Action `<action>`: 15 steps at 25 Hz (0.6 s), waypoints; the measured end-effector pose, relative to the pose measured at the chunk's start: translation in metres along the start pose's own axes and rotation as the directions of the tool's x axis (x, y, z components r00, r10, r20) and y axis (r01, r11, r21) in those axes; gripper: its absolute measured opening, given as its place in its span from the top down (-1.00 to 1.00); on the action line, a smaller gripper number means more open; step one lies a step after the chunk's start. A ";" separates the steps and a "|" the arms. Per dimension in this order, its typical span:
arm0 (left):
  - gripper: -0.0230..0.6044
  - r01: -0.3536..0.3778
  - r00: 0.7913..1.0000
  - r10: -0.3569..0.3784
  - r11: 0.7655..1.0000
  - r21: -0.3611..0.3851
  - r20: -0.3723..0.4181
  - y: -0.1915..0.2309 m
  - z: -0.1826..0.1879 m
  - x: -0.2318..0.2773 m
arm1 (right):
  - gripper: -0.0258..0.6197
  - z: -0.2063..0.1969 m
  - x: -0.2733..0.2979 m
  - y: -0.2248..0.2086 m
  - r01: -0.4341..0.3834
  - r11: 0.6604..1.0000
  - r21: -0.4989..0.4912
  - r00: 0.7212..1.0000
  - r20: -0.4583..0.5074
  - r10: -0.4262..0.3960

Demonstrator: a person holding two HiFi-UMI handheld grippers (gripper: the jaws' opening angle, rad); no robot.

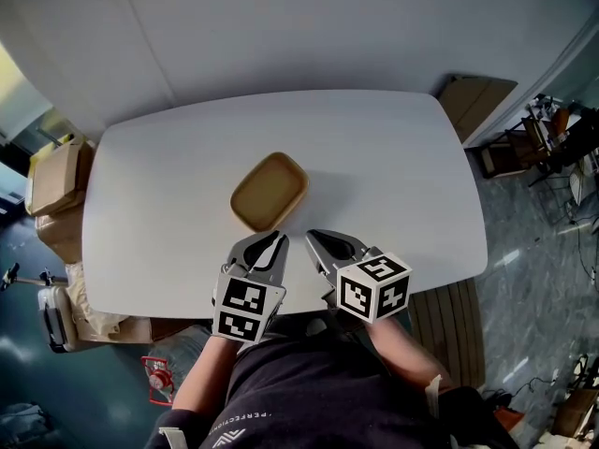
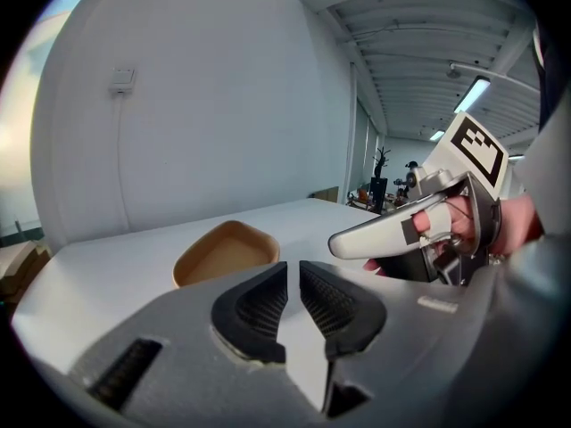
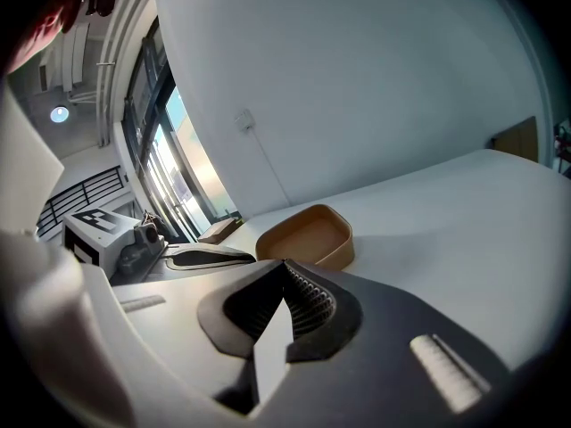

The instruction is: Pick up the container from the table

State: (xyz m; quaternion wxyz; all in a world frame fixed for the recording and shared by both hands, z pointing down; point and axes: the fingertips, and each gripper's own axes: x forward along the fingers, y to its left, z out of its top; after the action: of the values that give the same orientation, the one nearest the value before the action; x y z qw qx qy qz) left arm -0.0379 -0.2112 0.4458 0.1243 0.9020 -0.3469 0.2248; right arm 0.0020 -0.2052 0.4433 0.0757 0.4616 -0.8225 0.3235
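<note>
Container: the tan, shallow, empty container lies mid-table, a little to the left, just beyond both gripper tips.
Handling: likely light, with thin, fairly stiff walls that could flex or tip if pinched hard.
Hold: the near rim wall, one jaw inside and one outside.
Left gripper: jaws a narrow gap apart, with nothing between them.
Right gripper: jaw tips together, empty.
Writing: none on the container. The marker cubes show patterns only. The shirt print is too small to read.
</note>
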 end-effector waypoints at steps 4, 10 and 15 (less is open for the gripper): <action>0.77 0.031 0.999 -0.031 0.999 0.013 -0.028 0.006 -0.003 0.008 | 0.92 -0.001 0.008 -0.001 0.020 1.000 0.017 1.000 -0.013 -0.020; 0.75 0.082 0.996 -0.080 0.996 0.033 -0.043 0.011 -0.001 0.016 | 0.92 -0.001 0.019 -0.007 0.064 0.997 0.045 0.998 -0.024 -0.063; 0.73 0.119 0.992 -0.116 0.992 0.053 -0.051 0.013 0.002 0.021 | 0.92 0.002 0.023 -0.015 0.110 0.992 0.063 0.994 -0.022 -0.108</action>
State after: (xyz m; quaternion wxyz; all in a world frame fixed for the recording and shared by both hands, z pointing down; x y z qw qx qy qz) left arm -0.0322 -0.2338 0.4555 0.1204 0.9183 -0.2839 0.2483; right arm 0.0015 -0.2282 0.4584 0.0861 0.5050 -0.7846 0.3492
